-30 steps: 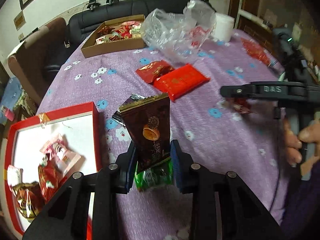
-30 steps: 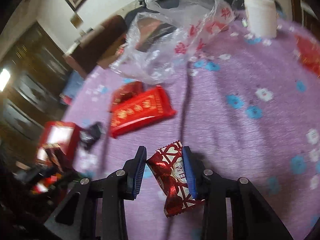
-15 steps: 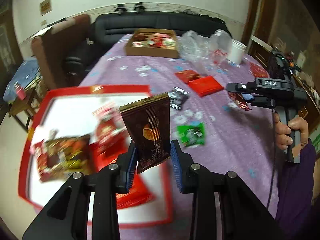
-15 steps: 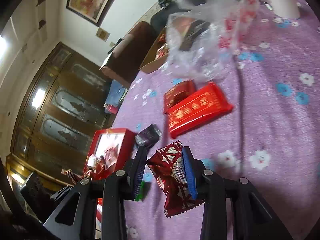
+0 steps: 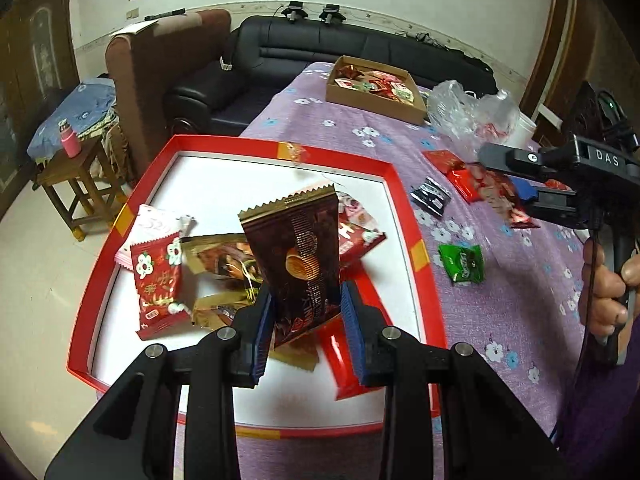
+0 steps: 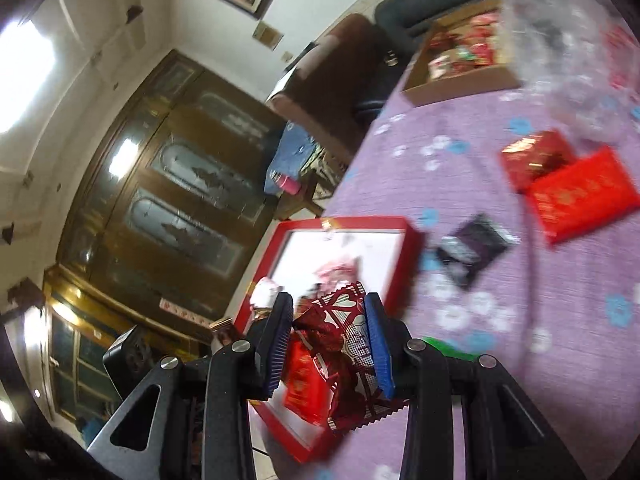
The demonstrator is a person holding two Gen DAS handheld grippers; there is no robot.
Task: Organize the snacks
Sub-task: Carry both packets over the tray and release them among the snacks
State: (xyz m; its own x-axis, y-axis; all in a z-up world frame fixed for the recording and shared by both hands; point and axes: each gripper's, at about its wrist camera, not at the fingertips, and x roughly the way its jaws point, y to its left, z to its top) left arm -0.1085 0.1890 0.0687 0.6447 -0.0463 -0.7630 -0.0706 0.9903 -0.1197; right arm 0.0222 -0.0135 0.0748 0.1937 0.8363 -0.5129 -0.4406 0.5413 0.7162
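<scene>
So the left gripper (image 5: 306,312), clamped on the brown snack packet (image 5: 298,256), had swung over the red tray (image 5: 400,196); the right gripper (image 6: 330,344) followed, pinching its red foil candy (image 6: 344,360). Drop-off looked next.

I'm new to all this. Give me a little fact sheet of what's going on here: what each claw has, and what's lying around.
left gripper: shut on a dark brown snack packet, held above the red tray
right gripper: shut on a red patterned candy wrapper
in the tray: several wrapped snacks, among them a red flowered packet
loose on the purple floral tablecloth: green packet, black packet, red packets
far end: cardboard box of snacks, clear plastic bag
</scene>
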